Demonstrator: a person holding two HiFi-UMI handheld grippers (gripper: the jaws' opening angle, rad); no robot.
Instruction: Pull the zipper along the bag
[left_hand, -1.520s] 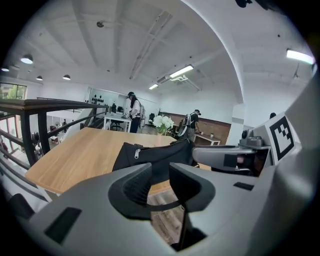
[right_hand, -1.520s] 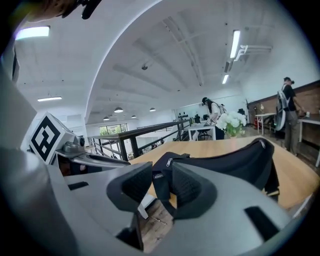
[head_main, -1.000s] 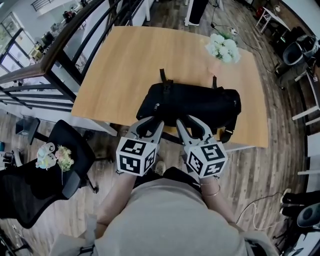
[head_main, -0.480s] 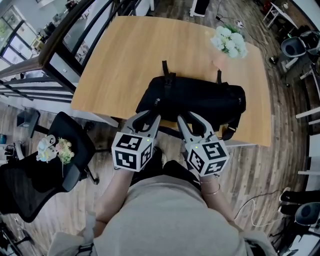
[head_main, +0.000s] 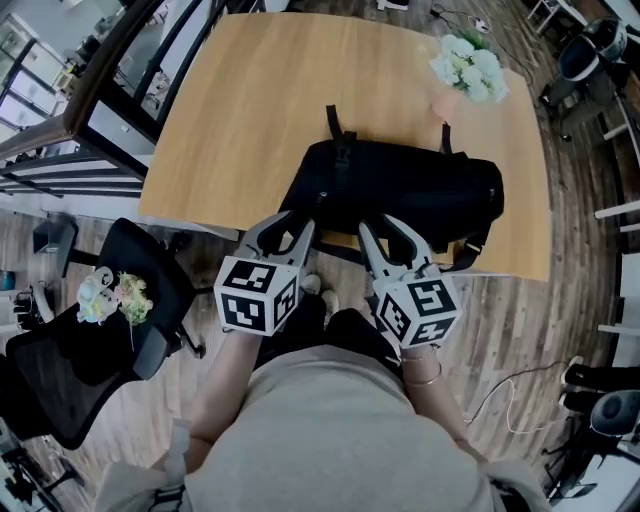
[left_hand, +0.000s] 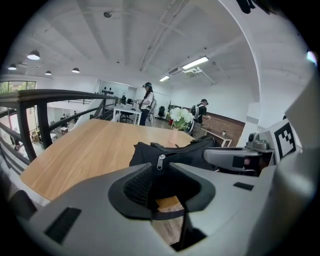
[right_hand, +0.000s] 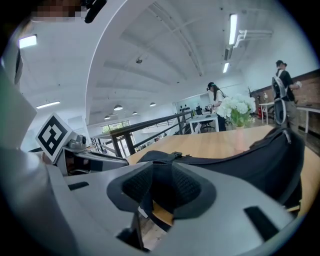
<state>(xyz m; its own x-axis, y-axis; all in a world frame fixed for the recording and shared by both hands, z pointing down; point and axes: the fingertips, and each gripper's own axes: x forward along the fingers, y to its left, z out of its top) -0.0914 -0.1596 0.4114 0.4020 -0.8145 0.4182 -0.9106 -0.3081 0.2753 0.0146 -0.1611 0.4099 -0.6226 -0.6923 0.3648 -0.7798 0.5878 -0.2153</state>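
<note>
While both my tongs hover at the near side of the black bag (head_main: 410, 190), neither one grips anything. My left tongs (left_hand: 160, 169) stand apart, with the metal zipper pull (left_hand: 160, 160) upright just past their tips and apparently untouched. My right tongs (right_hand: 160, 170) stand apart too, with only dark bag fabric beyond the gap. The bag lies lengthwise along the front edge of the wooden tabletop (head_main: 240, 110), and white flowers (head_main: 470, 72) stand near the far right corner.
</note>
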